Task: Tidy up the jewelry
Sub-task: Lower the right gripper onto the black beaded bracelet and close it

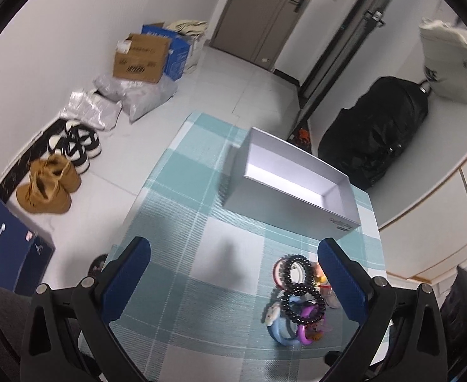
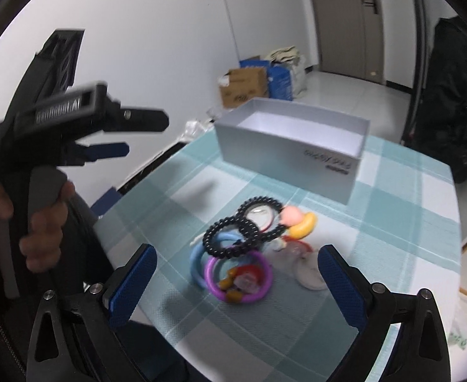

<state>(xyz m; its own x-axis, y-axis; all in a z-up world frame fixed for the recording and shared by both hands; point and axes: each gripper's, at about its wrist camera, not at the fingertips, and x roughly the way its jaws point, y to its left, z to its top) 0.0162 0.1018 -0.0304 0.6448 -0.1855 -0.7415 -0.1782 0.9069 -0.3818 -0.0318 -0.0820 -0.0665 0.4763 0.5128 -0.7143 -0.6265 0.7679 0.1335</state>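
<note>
A pile of bracelets and hair rings (image 1: 300, 299) (image 2: 243, 248) lies on the teal checked tablecloth (image 1: 201, 222) (image 2: 392, 222): black beaded coils, a blue ring, a purple ring, a pink-and-yellow piece. Behind it stands an open grey box (image 1: 293, 184) (image 2: 293, 146) with nothing showing inside. My left gripper (image 1: 233, 270) hovers open above the cloth, the pile near its right finger. My right gripper (image 2: 236, 280) is open too, low over the near side of the pile. The left gripper (image 2: 144, 133) also shows in the right wrist view, held by a hand (image 2: 45, 222).
Shoes (image 1: 74, 146), brown boots (image 1: 48, 184), plastic bags and cardboard boxes (image 1: 141, 57) line the wall on the floor to the left. A black bag (image 1: 376, 133) stands behind the table's far right corner. The table's left edge drops to the floor.
</note>
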